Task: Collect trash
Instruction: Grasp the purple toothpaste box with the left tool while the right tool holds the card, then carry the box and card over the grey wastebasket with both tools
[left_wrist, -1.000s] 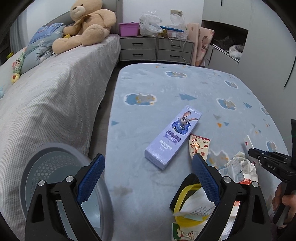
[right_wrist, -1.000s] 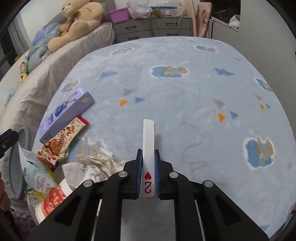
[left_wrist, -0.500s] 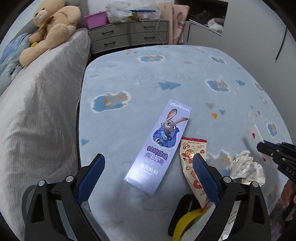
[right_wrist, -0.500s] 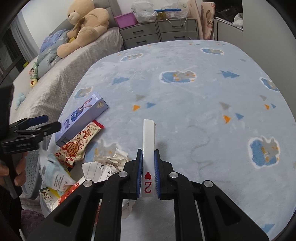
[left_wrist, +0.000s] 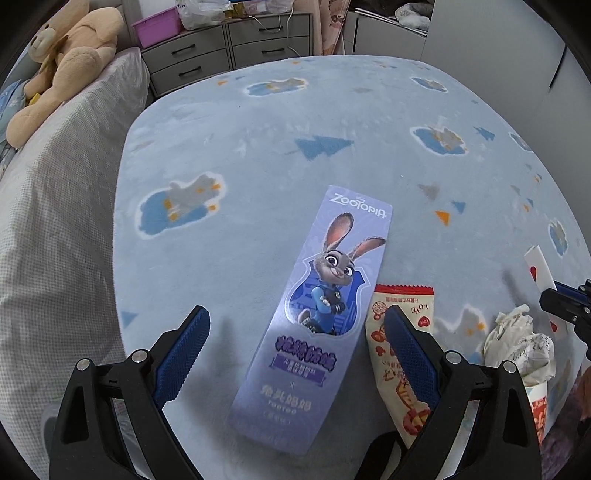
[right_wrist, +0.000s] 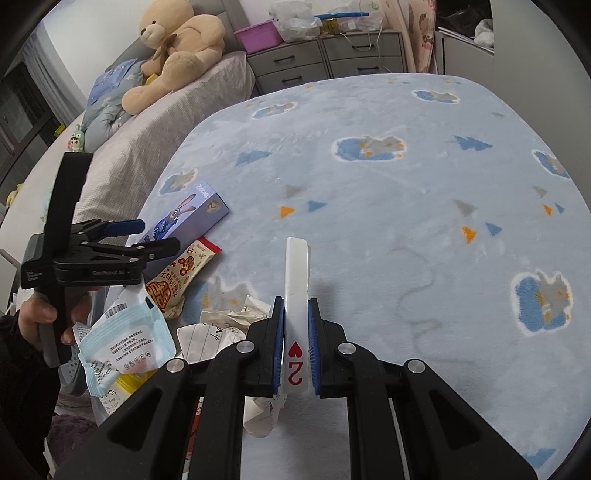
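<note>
The left gripper (left_wrist: 295, 354), jaws spread, has been lowered over the purple box (left_wrist: 317, 317); beside it, a playing card (right_wrist: 296, 314) stays clamped in the right gripper (right_wrist: 296, 332).

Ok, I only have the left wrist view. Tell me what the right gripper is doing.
Observer: The right gripper is shut on a playing card, a two of hearts, held on edge.
Operator: Report what trash lies nearest me that I can't see.
Observer: A pale blue sachet lies crumpled close to the hand that holds your gripper.
Operator: Describe my own jaws from outside.
Observer: The left gripper stands open above the purple rabbit box, not touching it.
</note>
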